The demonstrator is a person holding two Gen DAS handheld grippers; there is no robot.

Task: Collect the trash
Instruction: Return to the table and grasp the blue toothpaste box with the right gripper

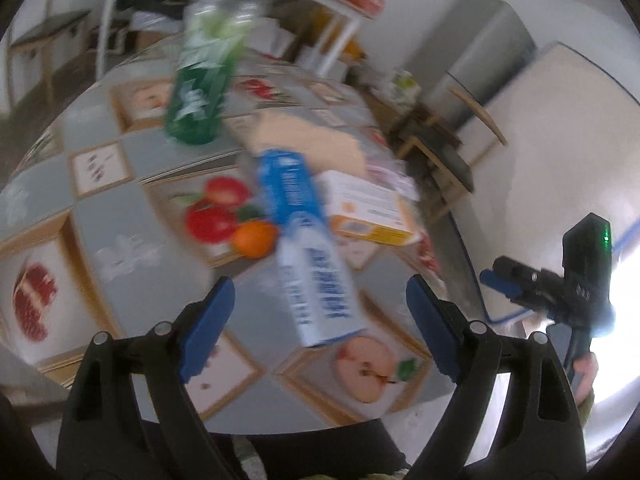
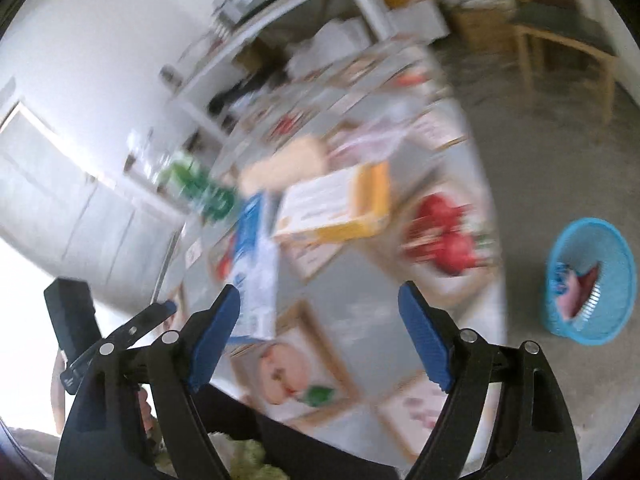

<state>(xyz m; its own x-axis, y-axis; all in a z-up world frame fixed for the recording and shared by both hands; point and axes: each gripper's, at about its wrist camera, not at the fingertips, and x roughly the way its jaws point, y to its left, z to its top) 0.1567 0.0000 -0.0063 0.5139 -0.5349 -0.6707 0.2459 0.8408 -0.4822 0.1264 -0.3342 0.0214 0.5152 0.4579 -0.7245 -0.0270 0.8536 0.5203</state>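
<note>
Both wrist views, blurred. The left hand-held gripper (image 1: pixel 320 320) and the right hand-held gripper (image 2: pixel 318 330) each stand with jaws spread wide and nothing between the pads. On the bench (image 1: pixel 132 240), covered by a fruit-print cloth, lie the items to collect: a blue-and-white carton (image 1: pixel 308 248) on its side nearest the grippers, a white-and-yellow flat box (image 1: pixel 372 212) just beside it, a green-labelled clear plastic bottle (image 1: pixel 204 80) standing farther back, and a tan paper item (image 1: pixel 308 136) between bottle and box. An orange (image 1: pixel 256 238) rests against the carton. A blue mesh basket (image 2: pixel 592 280) sits on the floor well apart from the bench and already holds some scraps. The carton is probably light and will dent under pressure; grasp it across its narrow faces near mid-length. The bottle looks thin-walled and slippery; the labelled waist is the likeliest hold.
</note>
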